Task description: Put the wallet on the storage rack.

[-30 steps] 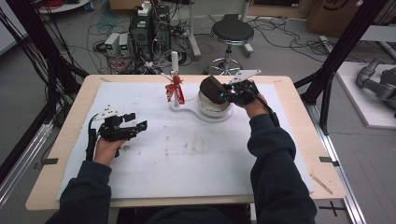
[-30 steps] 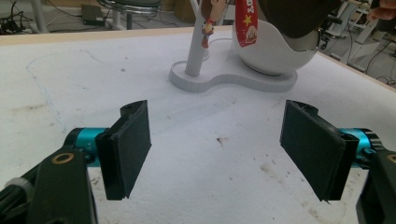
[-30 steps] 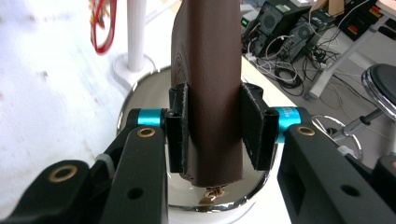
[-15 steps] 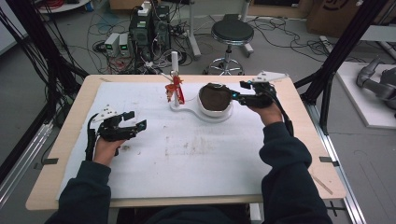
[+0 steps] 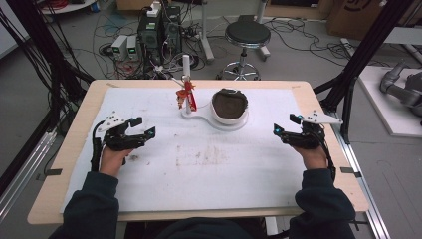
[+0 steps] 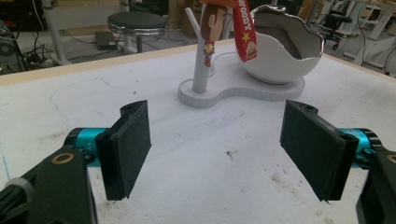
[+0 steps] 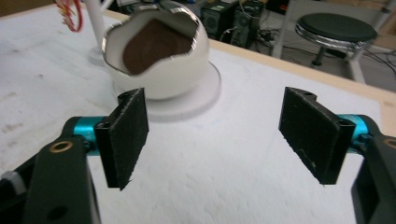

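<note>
Table (image 5: 64,199) of pale wood, covered by a white mat (image 5: 209,174) marked with brown smudges near its middle. At the far centre of the mat stands a white egg-shaped bowl (image 5: 230,105) with a jagged rim and a brown inside, on a flat white base (image 5: 201,117) that also bears a thin white post (image 5: 186,79) hung with a red ribbon (image 5: 189,94). The left gripper (image 5: 142,128) rests on the mat's left side, jaws spread with nothing between them. The right gripper (image 5: 284,125) sits near the right edge, well apart from the bowl; its jaws have just been opening and stand wide and empty. Beyond the table lie a grey floor with tangled cables (image 5: 114,30), computer boxes (image 5: 159,30) and a round black stool (image 5: 247,34).
</note>
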`<action>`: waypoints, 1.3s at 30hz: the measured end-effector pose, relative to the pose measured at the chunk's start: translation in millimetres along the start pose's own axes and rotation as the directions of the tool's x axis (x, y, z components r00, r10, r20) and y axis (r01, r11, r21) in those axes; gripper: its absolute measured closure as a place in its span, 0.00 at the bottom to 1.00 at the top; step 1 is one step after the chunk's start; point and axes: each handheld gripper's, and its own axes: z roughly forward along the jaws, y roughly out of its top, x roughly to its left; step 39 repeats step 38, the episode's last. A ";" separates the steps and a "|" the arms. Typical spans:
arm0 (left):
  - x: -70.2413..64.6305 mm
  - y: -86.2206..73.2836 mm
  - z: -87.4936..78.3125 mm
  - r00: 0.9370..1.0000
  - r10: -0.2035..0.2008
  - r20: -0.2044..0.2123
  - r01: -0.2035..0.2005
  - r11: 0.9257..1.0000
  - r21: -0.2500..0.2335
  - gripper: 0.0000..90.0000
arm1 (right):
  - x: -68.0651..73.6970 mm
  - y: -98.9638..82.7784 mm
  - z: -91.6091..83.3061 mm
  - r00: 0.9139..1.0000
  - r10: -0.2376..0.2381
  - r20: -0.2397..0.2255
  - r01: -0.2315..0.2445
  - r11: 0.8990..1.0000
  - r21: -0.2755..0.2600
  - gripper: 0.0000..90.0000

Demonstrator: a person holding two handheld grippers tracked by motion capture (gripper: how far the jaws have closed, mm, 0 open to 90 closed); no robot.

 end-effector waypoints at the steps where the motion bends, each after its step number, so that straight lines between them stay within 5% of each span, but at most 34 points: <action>1: 0.0 0.1 0.1 1.000 0.001 -0.001 -0.001 1.000 -0.001 0.27 | -1.6 -4.7 -1.2 1.000 0.014 0.001 -0.014 1.000 0.009 0.25; 39: 0.4 0.3 -1.0 1.000 -0.007 0.003 0.007 1.000 -0.004 0.27 | -0.3 -20.8 -1.7 0.999 0.025 0.040 -0.026 1.000 0.017 0.24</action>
